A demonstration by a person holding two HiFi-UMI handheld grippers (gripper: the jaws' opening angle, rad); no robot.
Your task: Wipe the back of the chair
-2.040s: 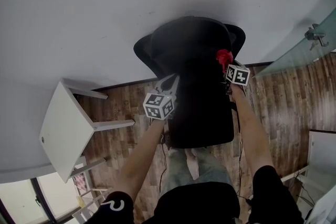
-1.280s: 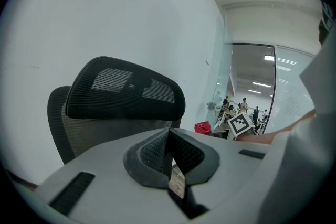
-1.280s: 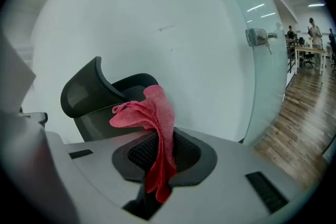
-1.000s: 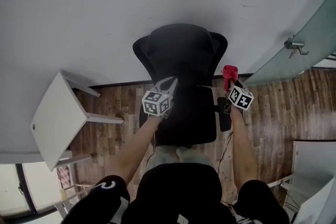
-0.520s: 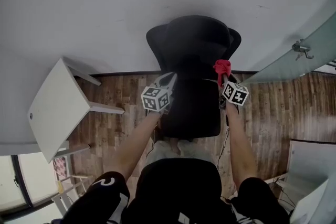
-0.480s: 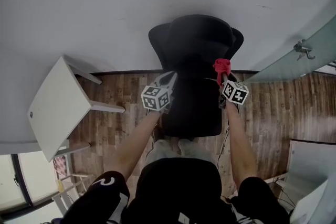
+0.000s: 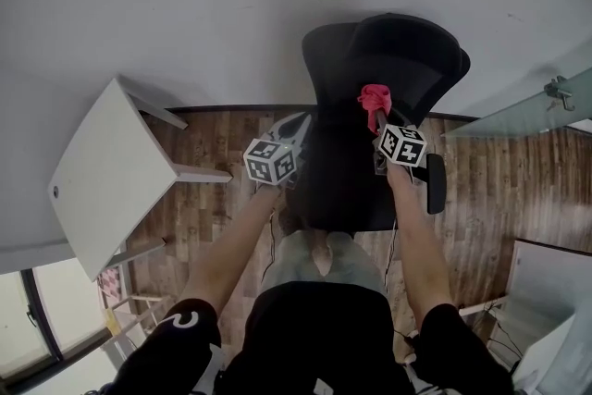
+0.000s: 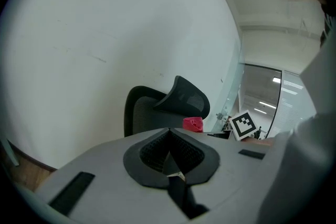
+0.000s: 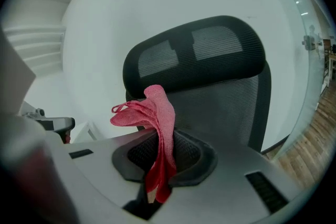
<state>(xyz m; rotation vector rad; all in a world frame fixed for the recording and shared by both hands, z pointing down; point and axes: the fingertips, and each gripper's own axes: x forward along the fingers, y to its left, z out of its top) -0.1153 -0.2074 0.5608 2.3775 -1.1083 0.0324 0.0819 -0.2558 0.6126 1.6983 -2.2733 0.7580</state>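
Cloth (image 9: 160,123) clenched in right tongs (image 9: 152,191) | left tongs (image 8: 171,168) closed, empty | table (image 7: 109,176) beside chair (image 7: 393,65)

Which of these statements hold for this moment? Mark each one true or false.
1. The right gripper is shut on a red cloth. True.
2. The left gripper holds a spray bottle. False: its jaws are together with nothing between them.
3. The office chair is black, with a mesh back and a headrest. True.
4. The white table stands on the person's right of the chair. False: it is on the person's left, beyond the left gripper.
5. The floor is grey carpet. False: it shows brown wood-pattern planks.
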